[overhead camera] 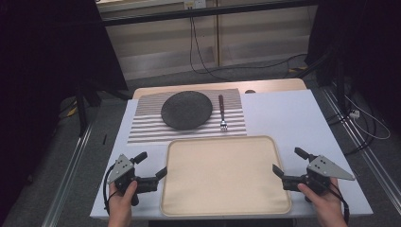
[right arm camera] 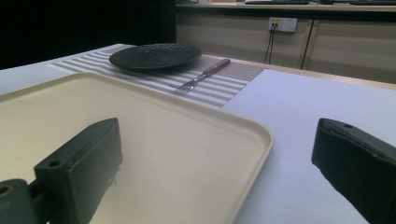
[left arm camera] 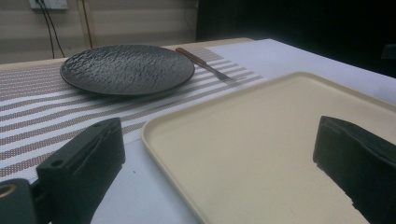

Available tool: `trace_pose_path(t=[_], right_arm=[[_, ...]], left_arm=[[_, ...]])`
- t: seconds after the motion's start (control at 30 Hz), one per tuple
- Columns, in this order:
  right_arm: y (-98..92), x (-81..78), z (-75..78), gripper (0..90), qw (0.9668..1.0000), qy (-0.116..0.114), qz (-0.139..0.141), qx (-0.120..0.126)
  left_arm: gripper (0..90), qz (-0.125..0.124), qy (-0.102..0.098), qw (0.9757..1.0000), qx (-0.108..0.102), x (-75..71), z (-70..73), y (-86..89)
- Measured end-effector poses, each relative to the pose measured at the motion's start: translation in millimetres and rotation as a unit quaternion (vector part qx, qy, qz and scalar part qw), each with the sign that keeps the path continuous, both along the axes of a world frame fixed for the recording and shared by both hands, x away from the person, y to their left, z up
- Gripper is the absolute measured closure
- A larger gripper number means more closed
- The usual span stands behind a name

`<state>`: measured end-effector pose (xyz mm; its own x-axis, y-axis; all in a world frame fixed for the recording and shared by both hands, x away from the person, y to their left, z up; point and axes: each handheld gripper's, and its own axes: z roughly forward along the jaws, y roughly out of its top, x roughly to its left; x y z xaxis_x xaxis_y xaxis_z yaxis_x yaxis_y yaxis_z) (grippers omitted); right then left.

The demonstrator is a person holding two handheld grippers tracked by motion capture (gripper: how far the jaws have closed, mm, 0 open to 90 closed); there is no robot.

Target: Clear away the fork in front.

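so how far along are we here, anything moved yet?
Nothing looks done: the dark plate and fork lie on the striped placemat, and the beige tray is bare. In hand: nothing; the left tool and right tool are open, flanking the tray. All handling is left.

I hold my left gripper (overhead camera: 151,164) low in my left hand (overhead camera: 122,197), jaws spread wide with nothing between them and aimed inward to the right; my right gripper (overhead camera: 288,161) sits in my right hand (overhead camera: 325,202), jaws equally wide and bare, aimed inward to the left.
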<state>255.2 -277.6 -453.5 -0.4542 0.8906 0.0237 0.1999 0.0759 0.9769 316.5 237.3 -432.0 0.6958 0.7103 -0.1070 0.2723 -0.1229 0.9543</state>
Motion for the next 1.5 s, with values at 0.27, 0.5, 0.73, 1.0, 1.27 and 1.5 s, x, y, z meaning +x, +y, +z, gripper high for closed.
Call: trace_pose_path(t=[0.27, 0.5, 0.73, 1.0, 1.27, 1.5], right_arm=[[8.1, 3.6, 3.3, 0.3, 1.0000, -0.004, -0.001, -0.004], [18.3, 15.0, 16.1, 1.1, 0.9995, 0.002, -0.023, -0.024], [24.6, 34.6, 30.0, 1.7, 0.9996, 0.004, -0.029, -0.007], [35.5, 71.1, 39.0, 1.8, 0.9987, 0.011, -0.045, -0.023], [47.7, 99.7, 43.2, 2.4, 0.9980, 0.017, -0.047, -0.039], [53.2, 116.9, 39.6, 2.7, 0.9972, 0.032, -0.046, -0.048]], left_arm=[[2.4, -0.005, 0.001, 1.0000, 0.000, -0.9, -0.3, -0.5], [2.4, -0.005, -0.001, 1.0000, 0.004, -0.8, 0.0, -1.6], [2.4, -0.012, -0.007, 0.9998, 0.011, -1.4, 2.2, -7.1], [2.4, -0.014, -0.005, 0.9998, 0.015, -1.0, 1.2, -7.9], [2.5, -0.016, -0.002, 0.9999, 0.005, -0.9, 1.2, -7.0], [2.4, -0.016, 0.000, 0.9999, 0.001, 0.0, 0.7, -6.1]])
